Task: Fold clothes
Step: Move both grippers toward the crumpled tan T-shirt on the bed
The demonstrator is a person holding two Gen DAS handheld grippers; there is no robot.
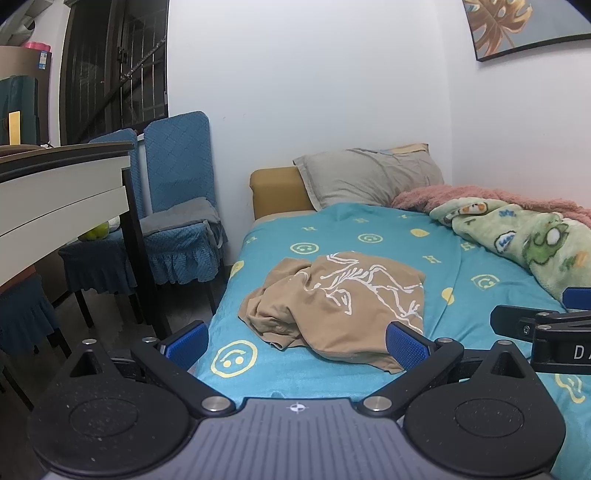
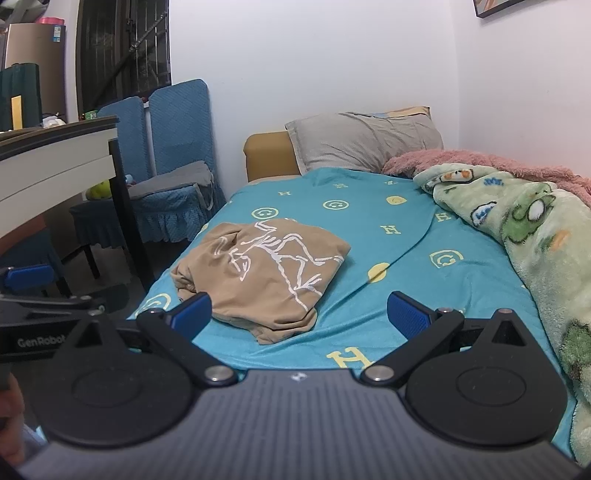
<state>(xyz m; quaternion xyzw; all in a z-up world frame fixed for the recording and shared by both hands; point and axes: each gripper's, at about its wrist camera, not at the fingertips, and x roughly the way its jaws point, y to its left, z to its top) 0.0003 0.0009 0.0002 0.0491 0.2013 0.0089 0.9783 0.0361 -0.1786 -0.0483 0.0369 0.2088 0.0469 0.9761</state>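
Tan shirt (image 1: 334,302) crumpled on bed (image 1: 461,266), framed picture (image 1: 524,27) clearest from left

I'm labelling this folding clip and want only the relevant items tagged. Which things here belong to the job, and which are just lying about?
Job:
tan shirt, crumpled on the bed sheet
left gripper, open
right gripper, open

Lying about:
grey pillow
green blanket
pink blanket
blue chairs
table

We hold our left gripper (image 1: 297,345) level, its blue pads (image 1: 186,345) spread wide with nothing between them. Our right gripper (image 2: 299,315) sits just beside it on its right, jaws equally wide, gripping nothing.
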